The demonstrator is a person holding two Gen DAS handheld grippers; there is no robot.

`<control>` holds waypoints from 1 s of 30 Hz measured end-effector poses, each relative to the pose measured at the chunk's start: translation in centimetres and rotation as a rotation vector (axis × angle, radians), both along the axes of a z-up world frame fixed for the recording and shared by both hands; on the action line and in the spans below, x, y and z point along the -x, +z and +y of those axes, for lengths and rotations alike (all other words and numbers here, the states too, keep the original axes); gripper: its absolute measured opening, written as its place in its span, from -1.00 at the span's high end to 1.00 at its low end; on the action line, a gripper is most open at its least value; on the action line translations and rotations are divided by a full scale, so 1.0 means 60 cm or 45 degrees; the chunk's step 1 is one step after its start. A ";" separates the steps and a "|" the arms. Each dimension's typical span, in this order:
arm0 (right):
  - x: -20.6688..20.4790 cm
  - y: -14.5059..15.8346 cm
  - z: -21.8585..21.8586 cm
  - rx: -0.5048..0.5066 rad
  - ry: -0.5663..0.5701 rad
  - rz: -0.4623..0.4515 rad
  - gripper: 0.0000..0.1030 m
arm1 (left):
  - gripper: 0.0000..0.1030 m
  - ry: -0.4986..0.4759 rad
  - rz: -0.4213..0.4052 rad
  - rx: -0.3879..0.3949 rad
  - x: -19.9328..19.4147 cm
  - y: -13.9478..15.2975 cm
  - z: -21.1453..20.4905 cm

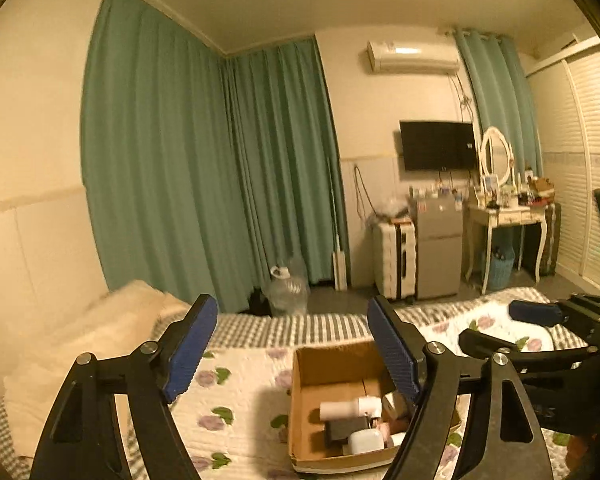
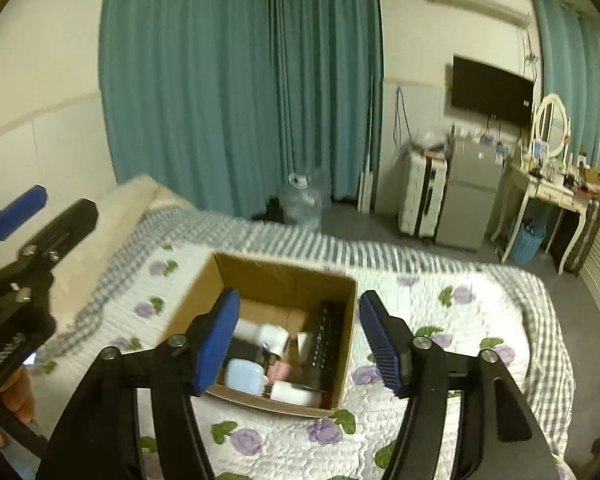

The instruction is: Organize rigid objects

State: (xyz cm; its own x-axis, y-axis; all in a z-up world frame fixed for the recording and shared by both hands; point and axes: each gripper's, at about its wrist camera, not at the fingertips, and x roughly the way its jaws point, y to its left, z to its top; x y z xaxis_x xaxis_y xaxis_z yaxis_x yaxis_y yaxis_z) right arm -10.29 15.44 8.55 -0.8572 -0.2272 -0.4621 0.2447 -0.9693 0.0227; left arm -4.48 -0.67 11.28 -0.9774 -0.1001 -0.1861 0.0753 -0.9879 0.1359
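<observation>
An open cardboard box (image 2: 284,280) sits on the flowered quilt of a bed (image 2: 440,320); it also shows in the left wrist view (image 1: 332,360). Inside lie several small items: a white bottle (image 2: 264,334), a pale blue case (image 2: 244,376), a black ridged object (image 2: 324,336) and a pink item (image 2: 280,372). My right gripper (image 2: 296,344) is open and empty, held above the box. My left gripper (image 1: 292,352) is open and empty, above the box's left side, and appears at the left edge of the right wrist view (image 2: 32,216).
Cream pillows (image 1: 80,340) lie at the bed's left end. Beyond the bed stand teal curtains (image 1: 220,160), a water jug (image 1: 288,292), a white suitcase (image 1: 394,260), a small grey fridge (image 1: 440,252) and a white dressing table (image 1: 508,216).
</observation>
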 end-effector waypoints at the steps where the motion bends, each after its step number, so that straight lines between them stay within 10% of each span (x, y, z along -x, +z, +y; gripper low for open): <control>1: -0.011 0.010 0.002 0.003 -0.005 0.024 -0.51 | -0.56 0.000 0.012 -0.011 -0.009 0.006 -0.003; 5: -0.053 0.034 0.007 0.027 -0.030 0.110 -1.00 | -0.57 -0.011 0.007 -0.028 -0.035 0.005 -0.008; 30: -0.042 -0.159 0.003 0.004 -0.103 0.128 -1.00 | -0.57 -0.029 -0.230 -0.125 -0.015 -0.172 -0.033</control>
State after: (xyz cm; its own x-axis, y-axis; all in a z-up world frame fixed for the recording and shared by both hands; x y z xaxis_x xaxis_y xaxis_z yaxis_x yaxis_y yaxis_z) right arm -7.76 15.61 -0.99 -0.9147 -0.1569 -0.3724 0.1669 -0.9860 0.0053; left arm -3.59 -2.65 0.93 -0.9291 -0.0509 -0.3664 0.0356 -0.9982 0.0485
